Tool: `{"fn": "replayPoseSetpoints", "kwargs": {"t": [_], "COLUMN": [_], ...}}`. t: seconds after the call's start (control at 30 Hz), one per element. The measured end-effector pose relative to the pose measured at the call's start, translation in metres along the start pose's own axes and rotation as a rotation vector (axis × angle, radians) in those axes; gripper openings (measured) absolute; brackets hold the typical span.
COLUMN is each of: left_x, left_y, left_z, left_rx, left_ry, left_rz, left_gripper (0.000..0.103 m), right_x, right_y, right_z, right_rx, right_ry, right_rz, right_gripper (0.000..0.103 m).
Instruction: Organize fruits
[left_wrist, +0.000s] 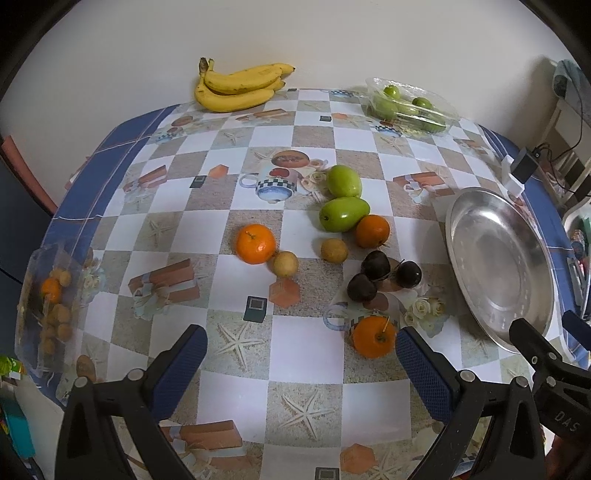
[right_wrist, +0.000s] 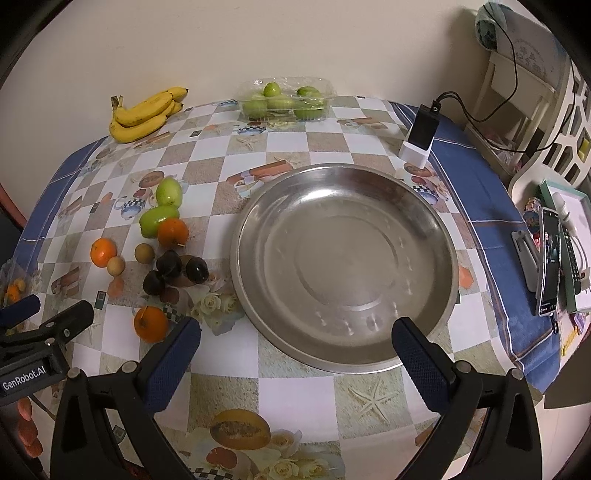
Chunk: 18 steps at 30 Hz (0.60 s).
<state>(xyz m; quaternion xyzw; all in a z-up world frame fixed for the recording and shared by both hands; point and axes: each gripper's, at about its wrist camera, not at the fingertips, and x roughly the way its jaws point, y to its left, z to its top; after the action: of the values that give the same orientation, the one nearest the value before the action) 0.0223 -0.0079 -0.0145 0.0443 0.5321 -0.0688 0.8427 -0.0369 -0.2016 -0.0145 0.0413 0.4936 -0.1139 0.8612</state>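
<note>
Steel plate (right_wrist: 343, 206) bare | clear tray (right_wrist: 286, 98): green fruits (right_wrist: 270, 88)

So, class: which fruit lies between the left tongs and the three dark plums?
One orange sits there, just ahead of the open left tongs and nearer than the dark plums. The left wrist view shows it best.

the table (left_wrist: 288, 373) wears a checkered cloth printed with starfish and cups, blue along its edges. a banana bunch (left_wrist: 236, 86) lies at the far edge, a clear box of green fruit (left_wrist: 408, 107) at far right. in the middle sit two green fruits (left_wrist: 343, 195), three oranges (left_wrist: 256, 243), two small yellow-brown fruits (left_wrist: 285, 263) and three dark fruits (left_wrist: 376, 275). a steel plate (right_wrist: 343, 273) rests at right, a black-and-white charger (right_wrist: 421, 134) beyond it.
</note>
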Motion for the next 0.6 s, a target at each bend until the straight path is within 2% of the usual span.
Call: {"fn": "replayPoseSetpoints", "kwargs": {"t": [0.6], "left_x": [0.0057], "left_y": [0.0044], "left_z": [0.0013], "left_rx": [-0.009], "left_ry": [0.013], "left_rz": [-0.017], "left_gripper": [0.103], "right_x": [0.0020], "right_y": [-0.0065], "right_z": [0.0027], "right_rx": [0.018], "right_ry": [-0.007], "right_rz": [-0.003], "right_gripper": [0.103]}}
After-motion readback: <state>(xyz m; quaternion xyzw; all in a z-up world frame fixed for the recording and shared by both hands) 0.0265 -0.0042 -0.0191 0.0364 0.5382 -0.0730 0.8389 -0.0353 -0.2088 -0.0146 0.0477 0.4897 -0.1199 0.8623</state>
